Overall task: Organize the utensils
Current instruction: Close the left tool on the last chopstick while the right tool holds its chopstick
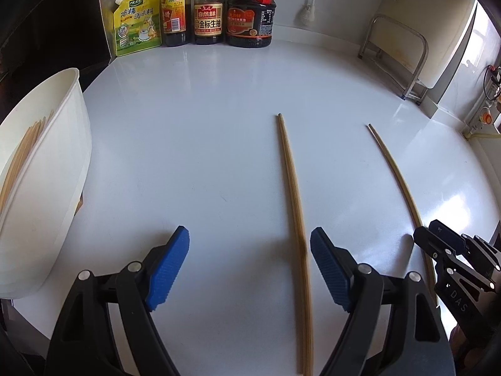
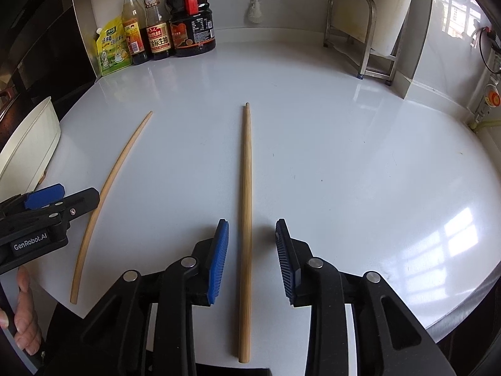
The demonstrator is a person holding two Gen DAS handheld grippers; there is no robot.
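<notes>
Two wooden chopsticks lie apart on the white counter [image 1: 194, 144]. One chopstick [image 1: 296, 219] runs lengthwise between the blue pads of my left gripper [image 1: 250, 269], closer to the right pad and untouched; the jaws stand wide open. The other chopstick [image 2: 245, 219] lies between the pads of my right gripper [image 2: 252, 260], which is open by a narrow gap, with space on both sides of the stick. A white container [image 1: 53, 169] at the left holds several chopsticks [image 1: 22, 159].
Sauce bottles [image 1: 208, 9] and a yellow seasoning pouch [image 1: 136, 20] line the back wall. A metal rack [image 1: 394, 53] with a white board stands at the back right. A hand [image 2: 26, 310] grips the left tool's handle. The counter edge curves near the right.
</notes>
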